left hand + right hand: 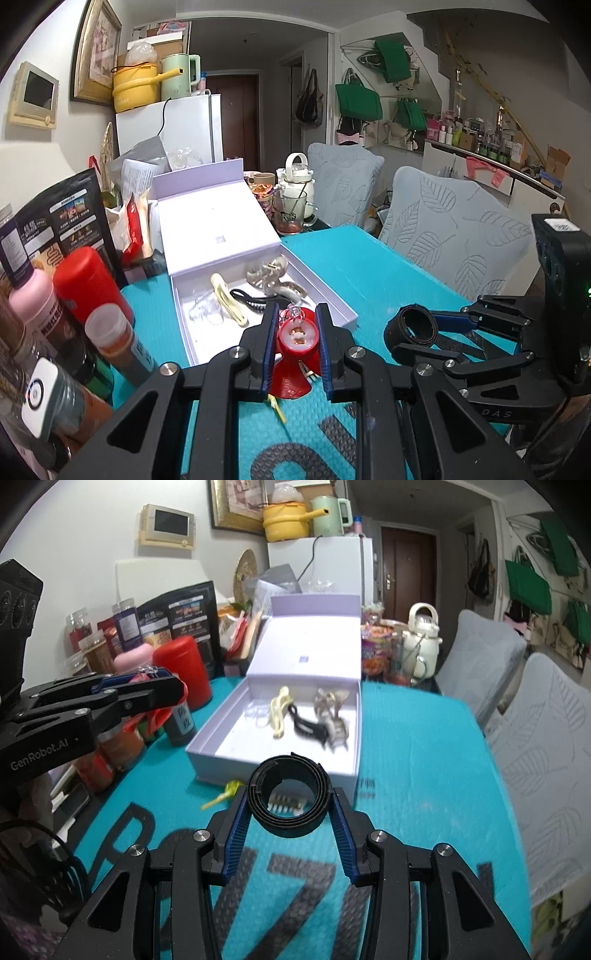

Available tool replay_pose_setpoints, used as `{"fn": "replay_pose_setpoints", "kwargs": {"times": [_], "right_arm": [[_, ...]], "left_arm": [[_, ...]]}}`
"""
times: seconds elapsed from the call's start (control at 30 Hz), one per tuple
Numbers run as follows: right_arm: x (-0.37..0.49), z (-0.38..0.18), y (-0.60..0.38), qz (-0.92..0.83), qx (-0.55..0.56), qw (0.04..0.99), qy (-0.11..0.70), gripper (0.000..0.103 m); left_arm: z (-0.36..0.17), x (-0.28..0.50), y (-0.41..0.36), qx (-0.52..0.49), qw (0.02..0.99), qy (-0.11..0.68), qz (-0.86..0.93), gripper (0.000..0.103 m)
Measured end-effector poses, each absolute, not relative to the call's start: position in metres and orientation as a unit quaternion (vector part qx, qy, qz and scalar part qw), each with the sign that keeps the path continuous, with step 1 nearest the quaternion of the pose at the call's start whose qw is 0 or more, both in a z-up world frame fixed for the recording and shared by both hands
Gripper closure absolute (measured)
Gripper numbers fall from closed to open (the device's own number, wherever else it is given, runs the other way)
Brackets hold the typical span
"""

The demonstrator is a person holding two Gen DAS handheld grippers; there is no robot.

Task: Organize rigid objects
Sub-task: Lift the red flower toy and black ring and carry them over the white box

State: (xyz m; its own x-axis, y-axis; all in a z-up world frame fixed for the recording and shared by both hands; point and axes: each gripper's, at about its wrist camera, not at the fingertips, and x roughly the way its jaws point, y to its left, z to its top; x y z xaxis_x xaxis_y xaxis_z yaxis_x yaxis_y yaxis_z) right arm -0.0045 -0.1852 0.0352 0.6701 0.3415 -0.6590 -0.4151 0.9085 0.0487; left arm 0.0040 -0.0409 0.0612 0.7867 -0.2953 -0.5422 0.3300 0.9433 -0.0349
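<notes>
My left gripper is shut on a red suction-cup hook, held just in front of the open white box. My right gripper is shut on a coiled black strap ring, held above the teal mat near the box's front wall. The ring also shows in the left wrist view, to the right of the box. Inside the box lie a cream hair clip, a black hair clip, a grey claw clip and a clear clip.
Bottles and a red canister crowd the left side of the teal mat. A small yellow-green item and a small comb lie on the mat before the box. Cups and a white kettle stand behind. Two grey chairs stand right.
</notes>
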Motion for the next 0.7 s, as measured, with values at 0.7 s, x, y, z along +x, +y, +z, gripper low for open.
{"fn": "replay_pose_setpoints", "kwargs": {"times": [0.7], "right_arm": [[0.083, 0.065, -0.161, 0.224, -0.072, 0.919, 0.316, 0.061]], "left_arm": [[0.08, 0.093, -0.037, 0.019, 0.957, 0.252, -0.145, 0.083]]}}
